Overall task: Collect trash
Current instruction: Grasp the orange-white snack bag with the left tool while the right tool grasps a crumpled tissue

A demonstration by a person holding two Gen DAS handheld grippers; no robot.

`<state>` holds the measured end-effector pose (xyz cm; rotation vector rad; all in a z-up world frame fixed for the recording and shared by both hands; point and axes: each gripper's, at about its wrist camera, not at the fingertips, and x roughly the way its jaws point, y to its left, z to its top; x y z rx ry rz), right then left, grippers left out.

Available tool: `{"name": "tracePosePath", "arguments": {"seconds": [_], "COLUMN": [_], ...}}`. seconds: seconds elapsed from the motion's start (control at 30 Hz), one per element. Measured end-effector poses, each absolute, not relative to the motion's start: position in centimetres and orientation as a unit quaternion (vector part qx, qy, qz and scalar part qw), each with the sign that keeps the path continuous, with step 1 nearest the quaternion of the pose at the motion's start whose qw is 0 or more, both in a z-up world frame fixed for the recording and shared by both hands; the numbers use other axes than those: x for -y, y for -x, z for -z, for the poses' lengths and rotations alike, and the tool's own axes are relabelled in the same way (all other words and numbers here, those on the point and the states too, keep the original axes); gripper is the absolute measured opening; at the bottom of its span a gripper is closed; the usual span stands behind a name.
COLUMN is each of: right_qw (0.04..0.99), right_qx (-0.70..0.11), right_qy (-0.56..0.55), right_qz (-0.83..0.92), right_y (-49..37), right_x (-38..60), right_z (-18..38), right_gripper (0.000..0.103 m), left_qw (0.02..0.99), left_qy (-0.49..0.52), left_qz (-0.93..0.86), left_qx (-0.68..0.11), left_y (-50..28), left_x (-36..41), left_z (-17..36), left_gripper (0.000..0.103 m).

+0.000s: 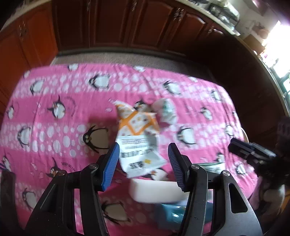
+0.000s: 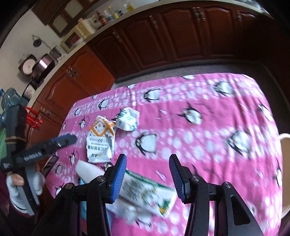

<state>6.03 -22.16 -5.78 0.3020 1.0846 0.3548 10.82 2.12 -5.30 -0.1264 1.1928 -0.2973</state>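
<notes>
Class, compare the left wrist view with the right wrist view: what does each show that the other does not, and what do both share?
Only the left wrist view shows the bright window. Only the right wrist view shows the gloved hand holding the left gripper, the pot and the bottles. Both show the orange wrapper, the crumpled wrapper, the white block and the pink cloth.

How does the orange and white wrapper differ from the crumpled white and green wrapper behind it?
The orange and white wrapper lies mostly flat and long; the white and green wrapper is crushed into a ball. The orange one shows printed text and looks larger; the green one shows only folds. The orange one lies nearer the left tongs. Both rest on the pink tablecloth.
</notes>
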Motion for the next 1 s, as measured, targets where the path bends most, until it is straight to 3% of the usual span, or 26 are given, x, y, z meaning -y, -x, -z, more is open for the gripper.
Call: {"name": "tracePosePath", "arguments": {"seconds": [0.13, 0.5, 0.53, 0.57, 0.63, 0.8, 1.0], "right_qw": [0.817, 0.786, 0.785, 0.785, 0.784, 0.803, 0.817], "right_qx": [-0.526, -0.575, -0.579, -0.582, -0.577, -0.550, -0.528], "right_qy": [-0.137, -0.125, -0.122, -0.123, -0.138, -0.134, -0.145], "right_qz": [-0.193, -0.188, -0.182, -0.176, -0.181, -0.186, -0.181], "right_y": [-9.7, -17.6, -17.8, -17.8, -17.5, -15.2, -11.8], "right_x": [19.8, 14.5, 14.4, 14.5, 15.1, 17.4, 21.3], "right_z": [7.1, 12.2, 12.7, 13.1, 13.3, 11.0, 8.4], "right_gripper": [0.058, 0.057, 0.052, 0.035, 0.025, 0.021, 0.021], "left_qw": [0.800, 0.790, 0.790, 0.791, 0.792, 0.800, 0.819], "left_qy": [0.078, 0.097, 0.096, 0.095, 0.088, 0.084, 0.078], "left_qz": [0.138, 0.154, 0.154, 0.154, 0.159, 0.167, 0.172], "left_qx": [-0.579, -0.585, -0.585, -0.585, -0.583, -0.570, -0.542], "left_y": [-12.4, -14.1, -14.2, -14.2, -14.4, -14.7, -14.7], "left_x": [-2.9, -2.2, -2.0, -1.8, -1.3, -0.8, -1.2], "left_z": [8.4, 11.0, 11.1, 11.2, 11.4, 11.0, 8.2], "left_gripper": [0.054, 0.054, 0.054, 0.052, 0.033, 0.015, 0.012]}}
